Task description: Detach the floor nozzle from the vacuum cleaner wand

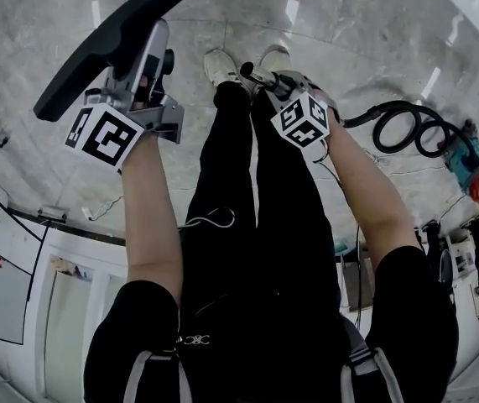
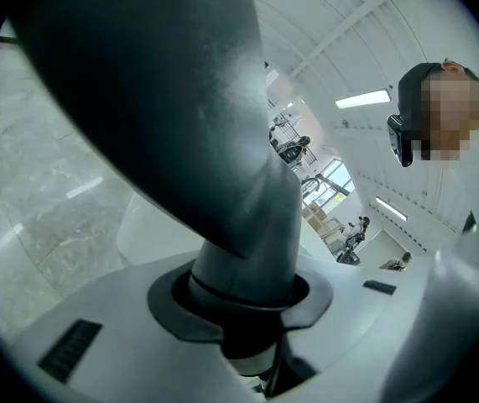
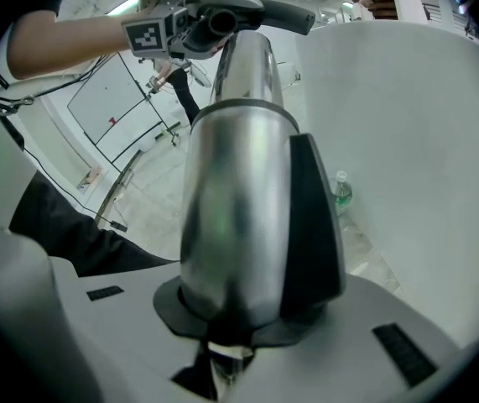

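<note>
head view: nozzle (image 1: 113,44), clothing logo (image 1: 195,340) perhaps lettered

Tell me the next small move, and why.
Probably draw the nozzle clear of the wand, keeping both grips. The left hand-held gripper is shut on the nozzle's neck, the right hand-held gripper on the wand. The head view shows a gap between the two parts, but the wand's tip sits close to the nozzle.

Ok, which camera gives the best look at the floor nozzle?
The head view: it shows the floor nozzle at nearly full length, held by the left gripper. The left gripper view shows only its neck between the jaws, close up. The right gripper view shows a small dark part beyond the wand.
</note>
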{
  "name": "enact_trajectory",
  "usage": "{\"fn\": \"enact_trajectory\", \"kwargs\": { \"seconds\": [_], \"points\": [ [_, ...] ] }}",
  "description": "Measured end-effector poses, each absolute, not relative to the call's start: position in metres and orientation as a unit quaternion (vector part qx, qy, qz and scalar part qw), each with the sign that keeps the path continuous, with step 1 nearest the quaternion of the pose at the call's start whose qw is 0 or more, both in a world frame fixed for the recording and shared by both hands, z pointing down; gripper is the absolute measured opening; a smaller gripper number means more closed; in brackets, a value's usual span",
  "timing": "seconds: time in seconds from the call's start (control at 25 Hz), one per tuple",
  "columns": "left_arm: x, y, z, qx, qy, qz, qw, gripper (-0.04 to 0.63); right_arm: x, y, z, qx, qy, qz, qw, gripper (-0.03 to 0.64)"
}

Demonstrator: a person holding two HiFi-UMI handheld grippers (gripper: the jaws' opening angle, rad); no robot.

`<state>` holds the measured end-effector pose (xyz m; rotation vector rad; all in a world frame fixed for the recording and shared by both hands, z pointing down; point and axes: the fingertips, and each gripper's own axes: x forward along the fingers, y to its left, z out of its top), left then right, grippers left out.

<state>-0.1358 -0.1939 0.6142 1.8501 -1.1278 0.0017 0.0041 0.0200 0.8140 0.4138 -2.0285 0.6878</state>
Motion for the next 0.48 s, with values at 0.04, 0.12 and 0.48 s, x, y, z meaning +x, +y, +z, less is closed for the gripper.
{"fn": "enact_trajectory", "kwargs": {
  "seconds": [0.04, 0.12, 0.48],
  "points": [
    [-0.134, -0.193, 0.614, 0.753, -0.460, -0.001, 0.471, 0.127, 0.004, 0.021, 0.812, 0.164, -0.824, 0.281, 0.464, 0.089],
    [-0.131, -0.193, 0.611, 0.751, -0.458, -0.003, 0.475, 0.127, 0.002, 0.018, 0.808, 0.163, -0.824, 0.280, 0.465, 0.089],
    [-0.110, -0.190, 0.608, 0.757, -0.446, 0.017, 0.476, 0.127, 0.004, -0.002, 0.796, 0.177, -0.827, 0.278, 0.456, 0.089]
  ]
}}
